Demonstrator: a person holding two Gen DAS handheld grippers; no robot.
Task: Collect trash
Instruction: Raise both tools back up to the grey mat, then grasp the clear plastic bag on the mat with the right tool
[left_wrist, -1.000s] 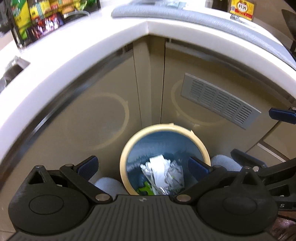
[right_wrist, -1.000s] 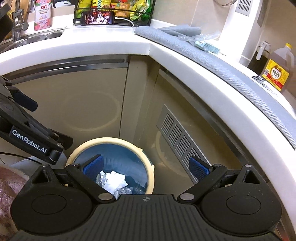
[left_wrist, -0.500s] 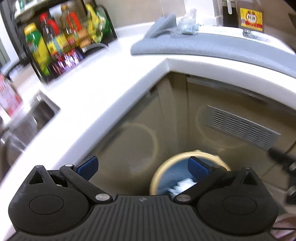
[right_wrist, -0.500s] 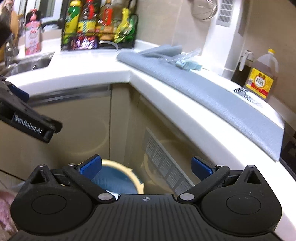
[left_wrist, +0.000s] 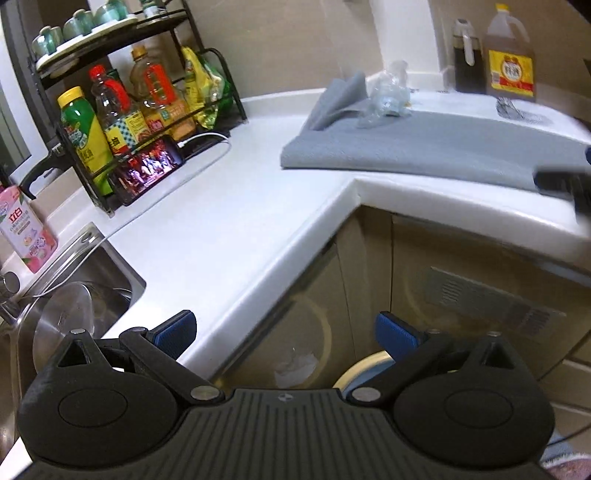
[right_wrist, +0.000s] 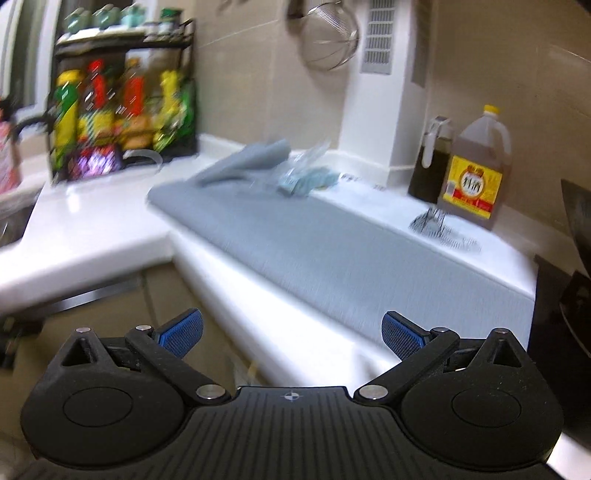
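A crumpled clear plastic wrapper (left_wrist: 386, 96) lies at the far end of a grey mat (left_wrist: 424, 147) on the white counter; it also shows blurred in the right wrist view (right_wrist: 303, 173). The cream-rimmed blue bin (left_wrist: 364, 367) stands on the floor below the counter corner, mostly hidden behind my left gripper. My left gripper (left_wrist: 284, 330) is open and empty, raised level with the counter edge. My right gripper (right_wrist: 291, 330) is open and empty, near the front edge of the counter by the mat (right_wrist: 332, 251).
A black rack of bottles (left_wrist: 129, 107), a phone (left_wrist: 149, 168) with a cable, a sink (left_wrist: 85, 291) and a pink soap bottle (left_wrist: 26, 232) are at the left. A vinegar jug (right_wrist: 476, 173), a dark bottle (right_wrist: 430, 162) and a wire scrubber (right_wrist: 439, 229) stand at the right.
Both grippers have risen from over the bin to counter height. The bin has dropped almost out of view; the counter, mat and wrapper have come into view. Both stay open.
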